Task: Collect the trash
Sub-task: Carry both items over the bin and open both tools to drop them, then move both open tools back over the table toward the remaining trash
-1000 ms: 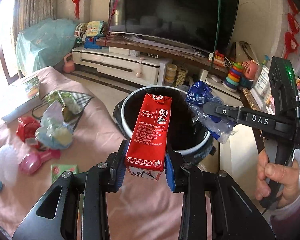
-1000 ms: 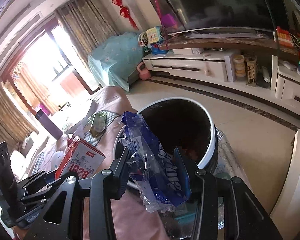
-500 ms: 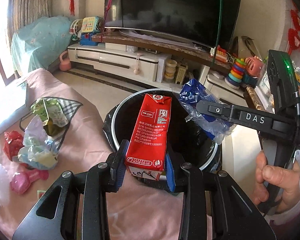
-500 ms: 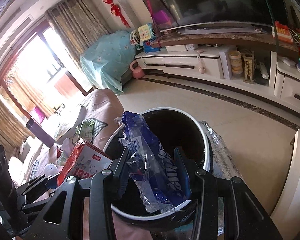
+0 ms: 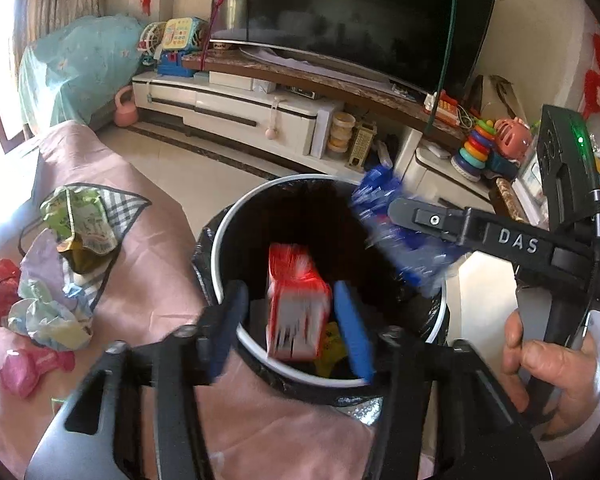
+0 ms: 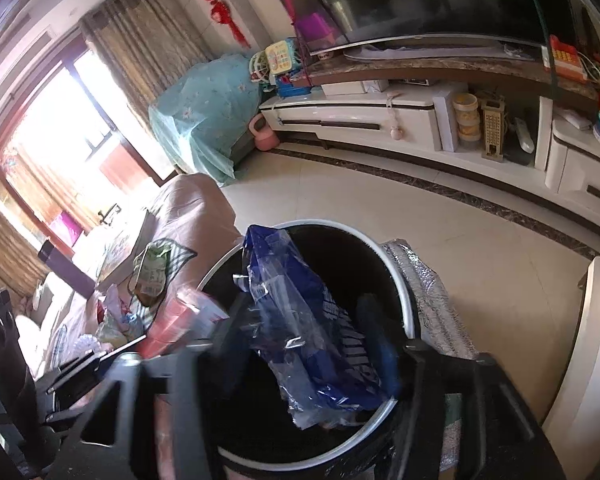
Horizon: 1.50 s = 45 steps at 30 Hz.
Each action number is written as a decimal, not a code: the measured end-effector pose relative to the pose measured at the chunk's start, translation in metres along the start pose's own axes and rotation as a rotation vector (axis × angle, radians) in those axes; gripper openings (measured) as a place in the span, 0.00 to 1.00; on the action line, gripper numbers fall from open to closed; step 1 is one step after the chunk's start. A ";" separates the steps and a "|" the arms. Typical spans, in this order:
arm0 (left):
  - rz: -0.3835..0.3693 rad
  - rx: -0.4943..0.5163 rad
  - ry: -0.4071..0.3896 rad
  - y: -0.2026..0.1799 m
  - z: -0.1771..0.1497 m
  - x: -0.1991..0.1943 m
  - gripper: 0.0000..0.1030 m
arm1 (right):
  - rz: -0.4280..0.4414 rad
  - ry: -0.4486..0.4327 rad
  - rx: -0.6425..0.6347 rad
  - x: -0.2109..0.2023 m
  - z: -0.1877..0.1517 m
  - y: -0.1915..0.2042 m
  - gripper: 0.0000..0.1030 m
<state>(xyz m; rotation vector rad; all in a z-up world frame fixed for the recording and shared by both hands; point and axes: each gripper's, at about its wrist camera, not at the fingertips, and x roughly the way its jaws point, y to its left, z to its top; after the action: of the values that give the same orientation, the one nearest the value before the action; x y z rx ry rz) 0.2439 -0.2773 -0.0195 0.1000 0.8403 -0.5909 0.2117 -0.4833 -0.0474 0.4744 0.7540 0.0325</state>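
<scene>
A black bin with a white rim (image 5: pixel 224 236) stands beside the pink-covered table; it also shows in the right wrist view (image 6: pixel 404 292). My left gripper (image 5: pixel 292 324) is open above the bin's mouth. The red milk carton (image 5: pixel 296 300) is blurred between its spread fingers, free of both pads, dropping into the bin. My right gripper (image 6: pixel 312 340) is also open over the bin. The blue plastic wrapper (image 6: pixel 308 328) hangs loose between its blurred fingers; it shows in the left wrist view (image 5: pixel 396 232) beside the right gripper's finger.
More trash lies on the pink table cloth (image 5: pixel 148 288): a green packet (image 5: pixel 80 220), crumpled paper (image 5: pixel 48 312), a red wrapper (image 5: pixel 0 284) and a pink item (image 5: pixel 32 368). A TV cabinet (image 5: pixel 240 108) with toys stands behind. Foil sheeting (image 6: pixel 432 300) lies beside the bin.
Both grippers moved over the bin and opened. The red carton left the left pads and is falling. The blue wrapper is loose between the right fingers.
</scene>
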 end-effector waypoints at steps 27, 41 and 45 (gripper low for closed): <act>0.120 -0.206 -0.127 0.095 -0.112 -0.124 0.80 | 0.101 -0.093 0.022 -0.053 -0.106 0.062 0.93; 0.231 -0.325 -0.126 0.159 -0.169 -0.158 0.80 | 0.162 0.032 -0.151 -0.026 -0.158 0.144 0.94; 0.271 -0.334 -0.128 0.176 -0.175 -0.166 0.80 | 0.172 0.053 -0.182 -0.017 -0.165 0.163 0.94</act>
<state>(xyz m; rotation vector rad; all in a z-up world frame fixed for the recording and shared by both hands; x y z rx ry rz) 0.1341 -0.0008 -0.0423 -0.1263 0.7747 -0.1958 0.1122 -0.2741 -0.0704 0.3645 0.7528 0.2733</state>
